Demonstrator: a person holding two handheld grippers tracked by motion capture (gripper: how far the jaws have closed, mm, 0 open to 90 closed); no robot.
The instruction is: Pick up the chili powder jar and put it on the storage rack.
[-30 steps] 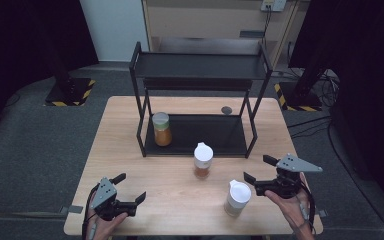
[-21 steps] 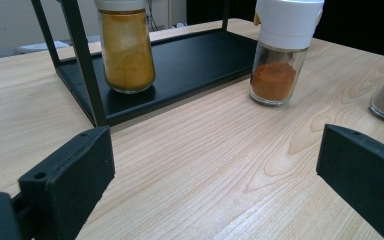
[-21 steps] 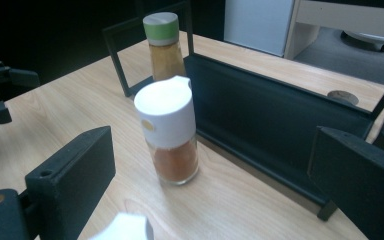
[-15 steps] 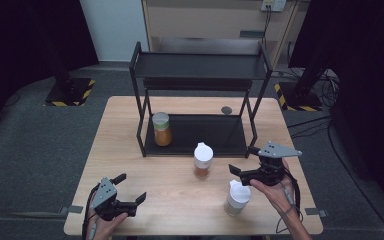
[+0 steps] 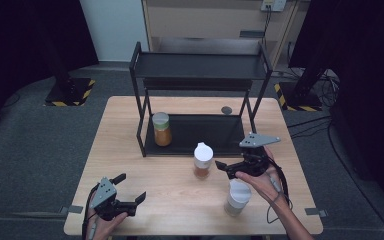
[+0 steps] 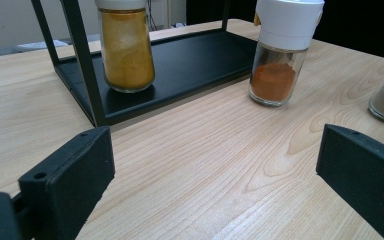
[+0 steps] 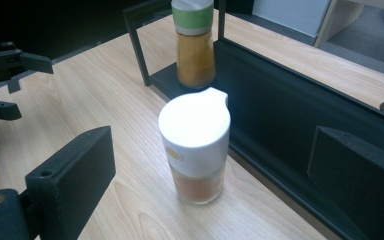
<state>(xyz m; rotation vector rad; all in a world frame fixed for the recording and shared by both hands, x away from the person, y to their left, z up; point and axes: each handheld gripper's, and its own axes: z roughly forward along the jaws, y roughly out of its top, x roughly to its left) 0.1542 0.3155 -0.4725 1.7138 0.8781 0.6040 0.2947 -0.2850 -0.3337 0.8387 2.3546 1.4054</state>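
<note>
Right gripper has swung in from the table's right edge and now hovers just beside the white-capped spice jar, its jaws spread wide and gripping nothing. From its own view the jar stands upright on the wood between the two open jaws, not touching either as far as I can tell, though the glare on the cap makes that hard to judge. Nearest the person, the left gripper sits low at the front left of the table, jaws released and holding nothing. A second white-lidded jar stands just under the right hand. Farther back, the spice jar sits in front of the black rack. On the rack's lower tray stands a green-lidded jar of yellow powder.
</note>
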